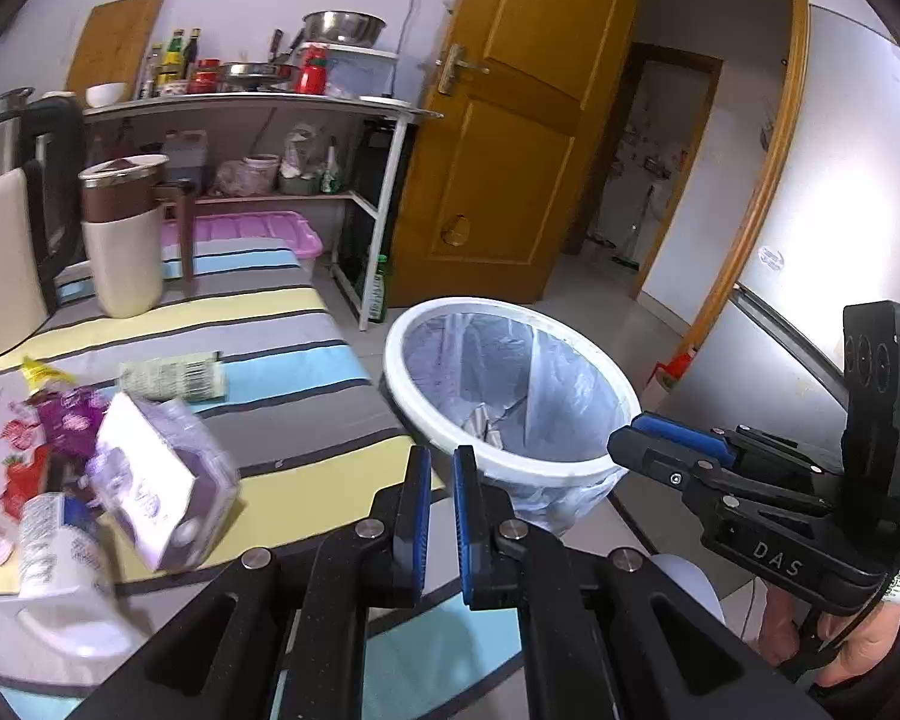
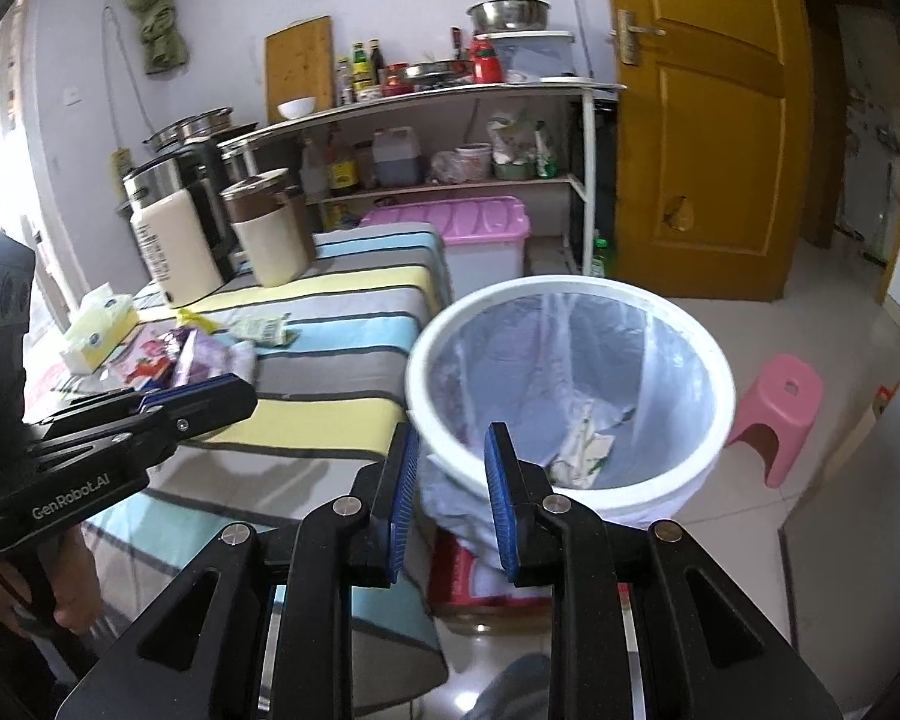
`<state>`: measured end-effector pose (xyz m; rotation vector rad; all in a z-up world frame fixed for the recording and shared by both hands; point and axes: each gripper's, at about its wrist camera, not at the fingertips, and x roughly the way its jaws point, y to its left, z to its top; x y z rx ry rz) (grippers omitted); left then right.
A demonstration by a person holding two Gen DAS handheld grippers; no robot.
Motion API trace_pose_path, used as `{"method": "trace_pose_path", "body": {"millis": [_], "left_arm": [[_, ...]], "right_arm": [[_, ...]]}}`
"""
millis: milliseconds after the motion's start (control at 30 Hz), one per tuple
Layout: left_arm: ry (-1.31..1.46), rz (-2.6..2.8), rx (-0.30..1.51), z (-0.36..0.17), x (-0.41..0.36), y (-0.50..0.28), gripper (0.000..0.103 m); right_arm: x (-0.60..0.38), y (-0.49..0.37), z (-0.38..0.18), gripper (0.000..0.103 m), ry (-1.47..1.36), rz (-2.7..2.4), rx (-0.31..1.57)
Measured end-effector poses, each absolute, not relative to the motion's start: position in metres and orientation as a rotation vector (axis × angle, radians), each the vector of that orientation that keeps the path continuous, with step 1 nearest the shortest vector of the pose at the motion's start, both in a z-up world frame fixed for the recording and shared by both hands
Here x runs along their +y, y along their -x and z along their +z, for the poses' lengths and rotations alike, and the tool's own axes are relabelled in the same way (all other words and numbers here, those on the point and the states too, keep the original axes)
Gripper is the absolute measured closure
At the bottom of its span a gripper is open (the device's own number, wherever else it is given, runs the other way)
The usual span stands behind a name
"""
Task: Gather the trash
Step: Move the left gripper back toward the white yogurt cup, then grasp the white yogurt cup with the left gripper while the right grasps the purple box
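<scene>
White-rimmed bin (image 2: 570,396) stands beside the table (image 1: 306,360) to catch trash, wrappers (image 1: 150,468) piled on the cloth, left gripper (image 1: 442,516) nearly pressed together and empty, right gripper (image 2: 453,492) spread slightly over the bin, empty

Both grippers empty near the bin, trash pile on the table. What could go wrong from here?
1. The bin sits by the table's edge; either gripper could knock its rim when swinging back.
2. The purple carton lies tilted on loose wrappers, so a pinch may slip or drag neighbours.
3. The left gripper is shut and must open first; the right gripper has little gap.
</scene>
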<state>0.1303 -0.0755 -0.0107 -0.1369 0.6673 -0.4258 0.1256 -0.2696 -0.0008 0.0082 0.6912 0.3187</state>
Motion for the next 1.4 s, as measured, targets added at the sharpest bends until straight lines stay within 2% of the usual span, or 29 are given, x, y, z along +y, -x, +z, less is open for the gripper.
{"method": "trace_pose_path", "body": {"millis": [367, 600, 833, 933, 1100, 1400], "left_arm": [[0.156, -0.342, 0.647, -0.006, -0.041, -0.105, 0.095], [0.163, -0.291, 0.636, -0.005, -0.025, -0.096, 0.083], [0.168, -0.241, 0.637, -0.008, -0.011, -0.087, 0.079], [0.174, -0.213, 0.633, -0.009, -0.002, -0.082, 0.076], [0.185, -0.142, 0.618, -0.007, 0.017, -0.073, 0.065], [0.206, -0.032, 0.626, -0.016, 0.049, -0.073, 0.054]], "right_arm": [[-0.233, -0.112, 0.003, 0.079, 0.039, 0.39, 0.688], [-0.219, -0.109, 0.003, 0.075, 0.054, 0.418, 0.69], [-0.21, -0.109, 0.002, 0.074, 0.057, 0.445, 0.695], [-0.206, -0.109, 0.001, 0.068, 0.057, 0.462, 0.698], [-0.198, -0.111, -0.003, 0.067, 0.057, 0.489, 0.709], [-0.179, -0.117, -0.008, 0.06, 0.059, 0.543, 0.727]]}}
